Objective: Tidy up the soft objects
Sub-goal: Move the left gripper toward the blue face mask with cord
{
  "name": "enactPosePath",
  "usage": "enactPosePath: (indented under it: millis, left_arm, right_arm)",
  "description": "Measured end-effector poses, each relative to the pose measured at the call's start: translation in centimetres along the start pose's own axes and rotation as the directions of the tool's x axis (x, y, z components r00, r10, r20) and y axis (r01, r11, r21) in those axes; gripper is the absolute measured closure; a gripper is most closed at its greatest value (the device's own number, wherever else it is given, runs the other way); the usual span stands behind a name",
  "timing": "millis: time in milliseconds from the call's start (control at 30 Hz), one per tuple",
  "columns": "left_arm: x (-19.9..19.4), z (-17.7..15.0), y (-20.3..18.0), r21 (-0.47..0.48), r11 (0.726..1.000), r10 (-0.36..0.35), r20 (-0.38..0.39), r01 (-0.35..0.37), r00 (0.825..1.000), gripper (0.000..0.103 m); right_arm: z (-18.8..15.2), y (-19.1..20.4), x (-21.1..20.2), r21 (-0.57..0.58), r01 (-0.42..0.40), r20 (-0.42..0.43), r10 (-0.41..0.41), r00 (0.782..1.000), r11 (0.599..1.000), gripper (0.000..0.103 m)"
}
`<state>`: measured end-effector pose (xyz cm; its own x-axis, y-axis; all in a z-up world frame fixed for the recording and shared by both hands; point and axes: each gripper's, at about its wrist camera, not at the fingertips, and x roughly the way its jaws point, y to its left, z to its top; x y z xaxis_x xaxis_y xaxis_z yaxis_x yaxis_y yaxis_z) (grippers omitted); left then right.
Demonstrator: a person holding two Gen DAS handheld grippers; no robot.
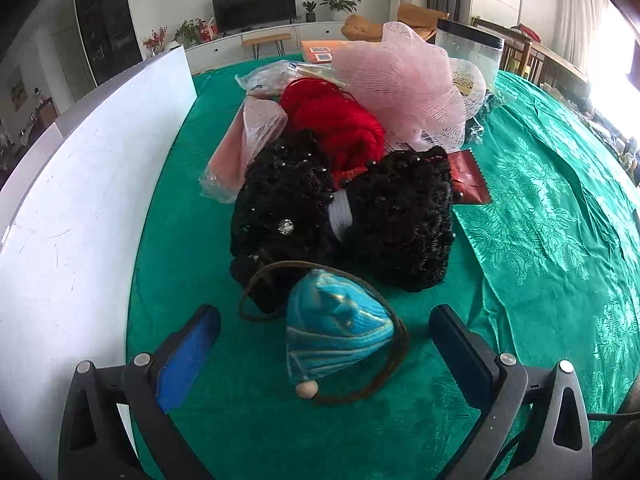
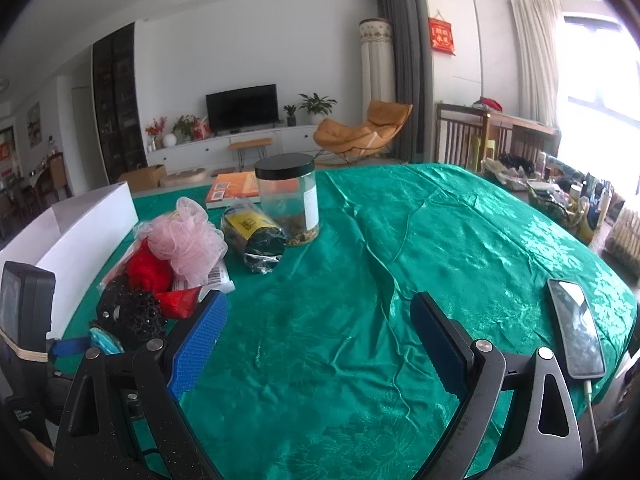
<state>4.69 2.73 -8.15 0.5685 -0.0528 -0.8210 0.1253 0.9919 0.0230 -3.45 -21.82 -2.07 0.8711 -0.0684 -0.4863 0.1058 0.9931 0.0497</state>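
Observation:
A blue drawstring pouch [image 1: 336, 328] with a brown cord and a wooden bead lies on the green tablecloth [image 1: 540, 220], between the fingers of my open left gripper [image 1: 324, 344], untouched by either pad. Behind it sit two black beaded fluffy pieces [image 1: 340, 216], red yarn [image 1: 340, 120], a pink mesh bath puff [image 1: 404, 80] and a pink item in clear wrap [image 1: 244, 144]. In the right wrist view the same pile shows at the left: bath puff [image 2: 192, 240], red yarn [image 2: 148, 272], black pieces [image 2: 132, 312]. My right gripper [image 2: 316, 340] stands open over bare cloth.
A white box [image 1: 80, 200] stands along the left of the pile, also the white box [image 2: 88, 224]. A clear jar with a black lid [image 2: 288, 200], a yellow-and-black packet [image 2: 256, 236], an orange book [image 2: 236, 188] and a phone [image 2: 576, 328] on a cable lie on the table.

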Motion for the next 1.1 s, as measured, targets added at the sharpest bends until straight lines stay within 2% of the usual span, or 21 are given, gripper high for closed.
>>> enactPosePath:
  millis: [100, 200, 1100]
  left_arm:
    - [0.58, -0.16, 1.32, -0.059, 0.998, -0.016, -0.005, 0.015, 1.0, 0.0]
    - [0.84, -0.49, 0.92, -0.045, 0.999, 0.001, 0.002, -0.001, 1.0, 0.0]
    - [0.94, -0.85, 1.33, -0.053, 0.999, -0.003, 0.004, 0.003, 1.0, 0.0]
  right_arm:
    - [-0.02, -0.36, 0.25, 0.018, -0.005, -0.013, 0.006, 1.0, 1.0, 0.009]
    - [-0.09, -0.62, 0.17, 0.027, -0.006, -0.009, 0.006, 1.0, 1.0, 0.009]
    - [-0.39, -0.69, 0.7, 0.034, -0.006, -0.035, 0.007, 0.999, 0.999, 0.009]
